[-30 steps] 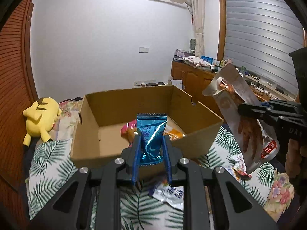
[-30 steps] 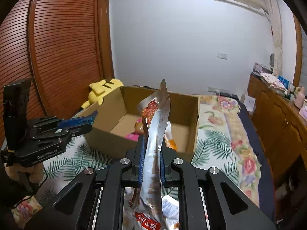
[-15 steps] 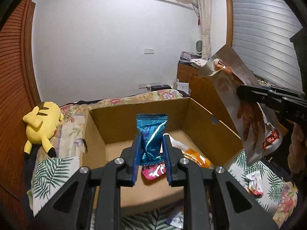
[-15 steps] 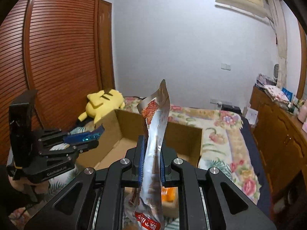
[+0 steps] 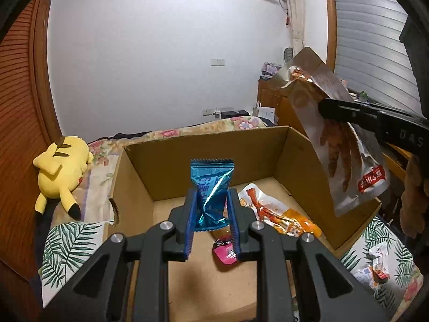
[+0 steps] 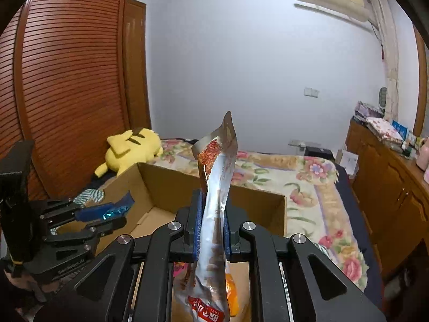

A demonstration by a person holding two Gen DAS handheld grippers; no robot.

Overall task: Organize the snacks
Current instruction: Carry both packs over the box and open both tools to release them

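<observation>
My left gripper [image 5: 211, 209] is shut on a small blue foil snack packet [image 5: 211, 187] and holds it over the open cardboard box [image 5: 203, 147]. My right gripper [image 6: 211, 209] is shut on a tall silver snack bag with red print [image 6: 217, 182]; in the left wrist view this bag [image 5: 340, 145] hangs above the box's right wall. The left gripper [image 6: 107, 214] with the blue packet also shows in the right wrist view, over the box's left side [image 6: 150, 177]. An orange-and-white snack pack [image 5: 276, 214] and a pink packet [image 5: 225, 252] lie on the box floor.
The box sits on a bed with a leaf-print cover [image 5: 69, 244]. A yellow plush toy [image 5: 61, 171] lies left of the box. Loose snack packets [image 5: 375, 268] lie on the cover at the right. A wooden cabinet [image 6: 388, 177] stands along the right wall.
Both grippers have moved forward and over the box with their packets held. The box now fills more of both views and its floor lies below the left gripper.
</observation>
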